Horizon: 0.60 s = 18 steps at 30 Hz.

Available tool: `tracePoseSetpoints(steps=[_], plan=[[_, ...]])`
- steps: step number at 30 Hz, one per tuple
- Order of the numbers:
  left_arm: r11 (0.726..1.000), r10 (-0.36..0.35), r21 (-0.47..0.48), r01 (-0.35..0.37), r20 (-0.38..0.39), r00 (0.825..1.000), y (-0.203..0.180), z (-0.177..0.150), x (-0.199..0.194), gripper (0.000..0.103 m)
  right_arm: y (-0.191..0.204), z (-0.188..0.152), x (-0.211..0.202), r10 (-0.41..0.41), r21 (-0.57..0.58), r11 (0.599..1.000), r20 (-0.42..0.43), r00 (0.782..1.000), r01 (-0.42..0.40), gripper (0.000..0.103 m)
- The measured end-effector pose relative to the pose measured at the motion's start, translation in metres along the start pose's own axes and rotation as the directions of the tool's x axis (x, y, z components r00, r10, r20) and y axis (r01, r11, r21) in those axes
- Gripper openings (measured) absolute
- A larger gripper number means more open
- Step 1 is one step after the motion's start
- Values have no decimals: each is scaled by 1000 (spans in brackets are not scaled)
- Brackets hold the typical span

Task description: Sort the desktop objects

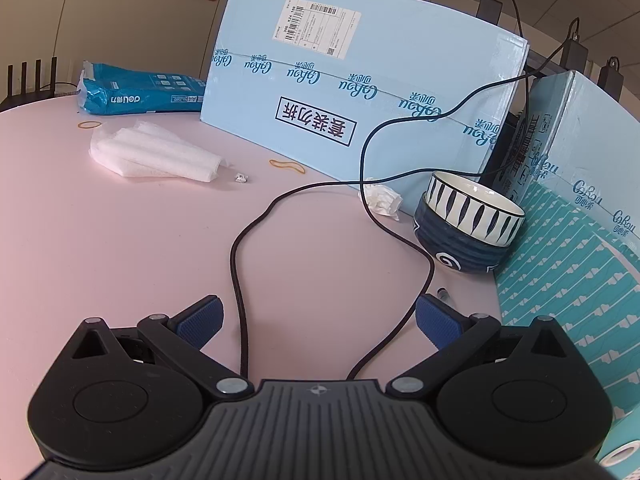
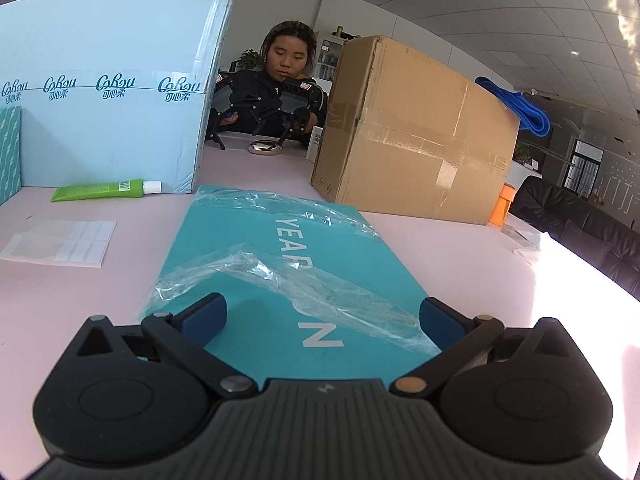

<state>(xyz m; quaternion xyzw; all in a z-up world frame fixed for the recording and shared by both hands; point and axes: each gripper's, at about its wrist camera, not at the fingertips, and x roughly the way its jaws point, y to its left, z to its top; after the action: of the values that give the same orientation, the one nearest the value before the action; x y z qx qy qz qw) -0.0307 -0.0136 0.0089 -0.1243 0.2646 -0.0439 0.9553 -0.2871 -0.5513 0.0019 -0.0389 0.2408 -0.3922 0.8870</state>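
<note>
My left gripper (image 1: 318,316) is open and empty above the pink table (image 1: 120,240), with a black cable (image 1: 236,264) running between its fingers. Ahead to the right stand two stacked bowls (image 1: 468,228), a striped one inside a dark blue one. A crumpled tissue (image 1: 384,200), white foam wrap (image 1: 156,154), two rubber bands (image 1: 286,166) and a blue paper pack (image 1: 140,90) lie farther off. My right gripper (image 2: 322,316) is open and empty over a teal box (image 2: 288,276) with loose clear plastic film on it. A green tube (image 2: 104,190) lies at the left.
Large light blue cartons (image 1: 360,80) stand behind the bowls and at the right (image 1: 580,152). A brown cardboard box (image 2: 412,136) stands right of the teal box. A clear label sheet (image 2: 60,244) lies at the left. A person (image 2: 286,92) with other grippers sits across the table.
</note>
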Motion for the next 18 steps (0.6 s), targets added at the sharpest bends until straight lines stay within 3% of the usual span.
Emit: tracePoseSetpoints(steps=[11,18], plan=[[1000,4,0,-4,2,1000,0,0,-1,103,-4,3,8,29,-33,999,15,999,-29,103],[1000,7,-1,-7,2,1000,0,0,0,103,4,4,9,1,-109,994,49,999,4,103]])
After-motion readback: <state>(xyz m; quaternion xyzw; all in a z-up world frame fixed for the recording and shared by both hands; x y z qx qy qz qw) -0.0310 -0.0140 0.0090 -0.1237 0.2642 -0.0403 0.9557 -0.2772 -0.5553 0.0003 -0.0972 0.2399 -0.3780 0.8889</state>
